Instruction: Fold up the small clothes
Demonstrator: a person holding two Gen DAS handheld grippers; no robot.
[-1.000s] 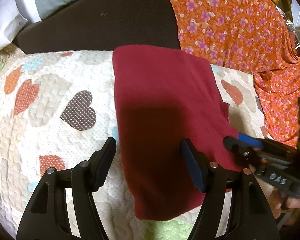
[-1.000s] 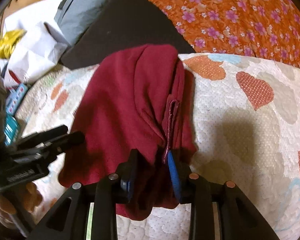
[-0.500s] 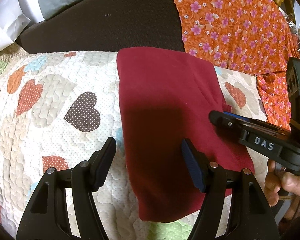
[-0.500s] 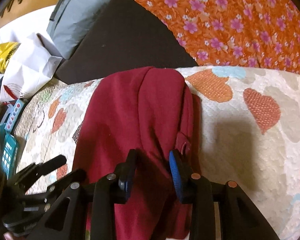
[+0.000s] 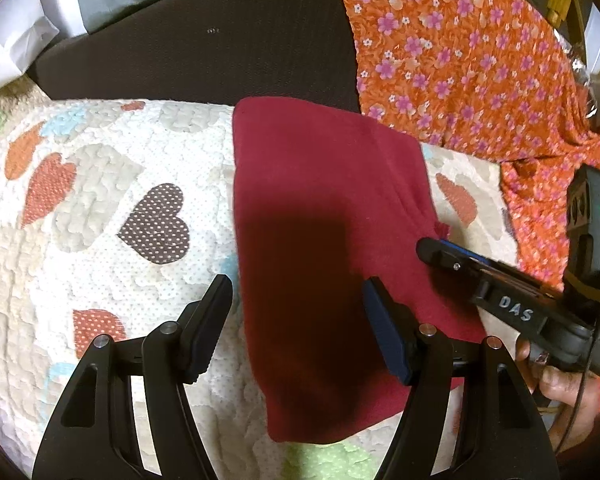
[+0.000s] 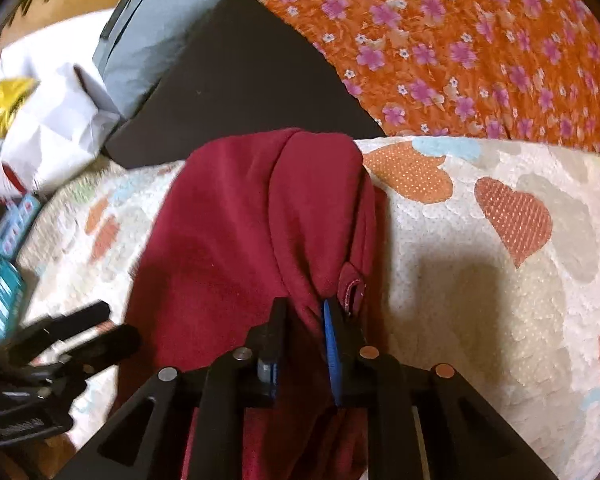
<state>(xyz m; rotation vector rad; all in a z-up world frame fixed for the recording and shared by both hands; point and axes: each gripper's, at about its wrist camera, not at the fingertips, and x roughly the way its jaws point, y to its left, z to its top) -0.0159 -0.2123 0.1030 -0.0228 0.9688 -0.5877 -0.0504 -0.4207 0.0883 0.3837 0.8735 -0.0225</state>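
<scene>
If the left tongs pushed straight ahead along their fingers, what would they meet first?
Most likely the dark red garment lying on the heart-print quilt; the open left tongs point at its near half. Height above the cloth is unclear.

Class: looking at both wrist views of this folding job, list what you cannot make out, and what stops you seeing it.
- Right wrist view: the right gripper covers the maroon garment near edge; the layers under the fold are hidden.
- Right wrist view: the left gripper is motion-blurred.
- Left wrist view: the left gripper covers the garment's near part.
</scene>
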